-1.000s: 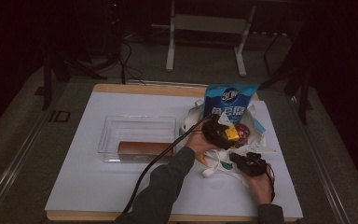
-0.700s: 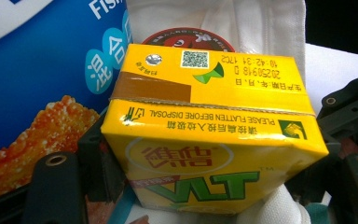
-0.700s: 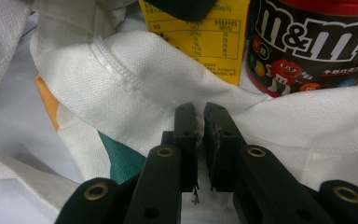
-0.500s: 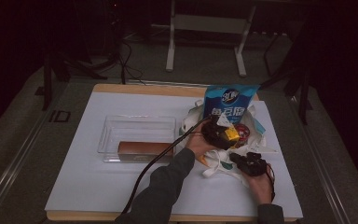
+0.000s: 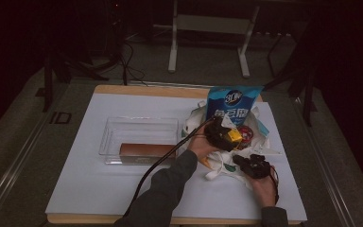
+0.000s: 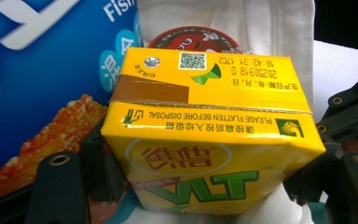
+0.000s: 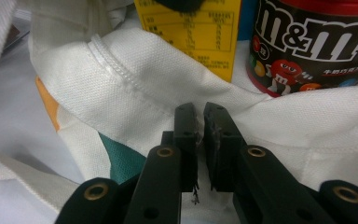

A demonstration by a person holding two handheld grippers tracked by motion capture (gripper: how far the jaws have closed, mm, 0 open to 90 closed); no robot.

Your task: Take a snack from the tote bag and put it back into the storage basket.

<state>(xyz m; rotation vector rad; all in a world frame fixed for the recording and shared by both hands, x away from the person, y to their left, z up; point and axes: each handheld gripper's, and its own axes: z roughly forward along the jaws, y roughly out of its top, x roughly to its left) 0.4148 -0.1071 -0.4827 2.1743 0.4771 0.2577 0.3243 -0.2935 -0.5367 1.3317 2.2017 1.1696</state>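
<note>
While your left gripper (image 5: 230, 135) clamps the carton (image 6: 212, 135) inside the bag (image 7: 168, 88) whose rim your right gripper (image 7: 200, 122) pinches, one box (image 5: 146, 152) waits in the tray (image 5: 118, 127).

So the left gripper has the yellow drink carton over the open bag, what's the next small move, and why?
Probably lower the yellow carton into the white bag beside the M&M's tub, then open the left gripper. The carton sits between its jaws above the opening, and the right gripper pinches the bag's edge.

A lab-like recording room is suggested: a wooden table (image 5: 123, 89) covered by a white sheet (image 5: 90, 189) is set under dim light, with grey carpet (image 5: 19, 137), metal stand legs (image 5: 173, 52) and trailing cables (image 5: 123, 61) seen behind it.
</note>
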